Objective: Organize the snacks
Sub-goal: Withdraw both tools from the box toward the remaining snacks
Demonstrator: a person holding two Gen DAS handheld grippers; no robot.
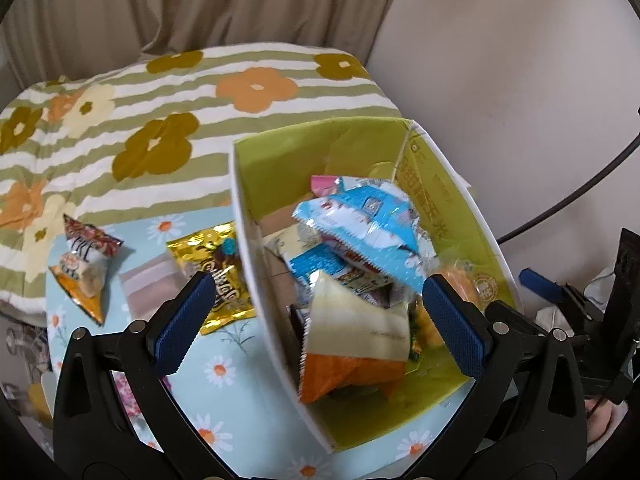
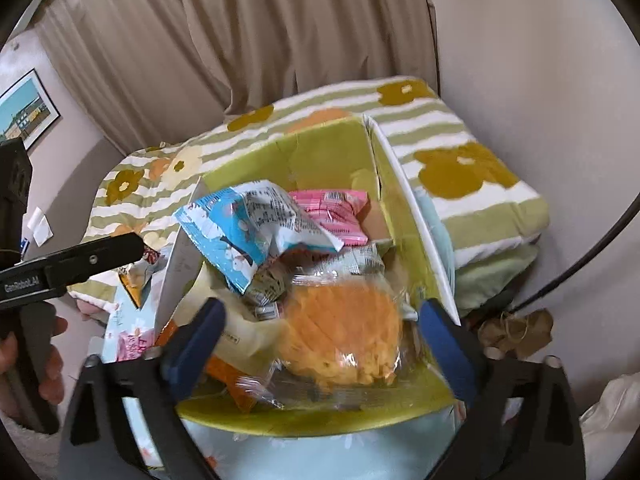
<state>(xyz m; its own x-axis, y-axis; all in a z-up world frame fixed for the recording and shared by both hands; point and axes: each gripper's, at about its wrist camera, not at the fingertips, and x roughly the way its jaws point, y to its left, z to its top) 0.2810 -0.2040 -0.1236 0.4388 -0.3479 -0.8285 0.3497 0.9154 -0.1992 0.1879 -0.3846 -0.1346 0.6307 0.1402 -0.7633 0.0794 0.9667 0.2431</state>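
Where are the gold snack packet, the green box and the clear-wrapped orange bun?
gold snack packet (image 1: 218, 276): left wrist view, on its printed front.
green box (image 1: 280, 160): left wrist view, on its inner far wall.
orange bun (image 2: 344, 332): right wrist view, on its top.

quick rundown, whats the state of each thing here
green box: open, upright, piled with snacks
light blue packet: sealed, on top of the pile
orange bun: in clear wrap, in the box
gold packet: flat on the cloth, outside the box
red and orange packet: on the cloth, outside the box
left gripper: open, empty
right gripper: open, empty
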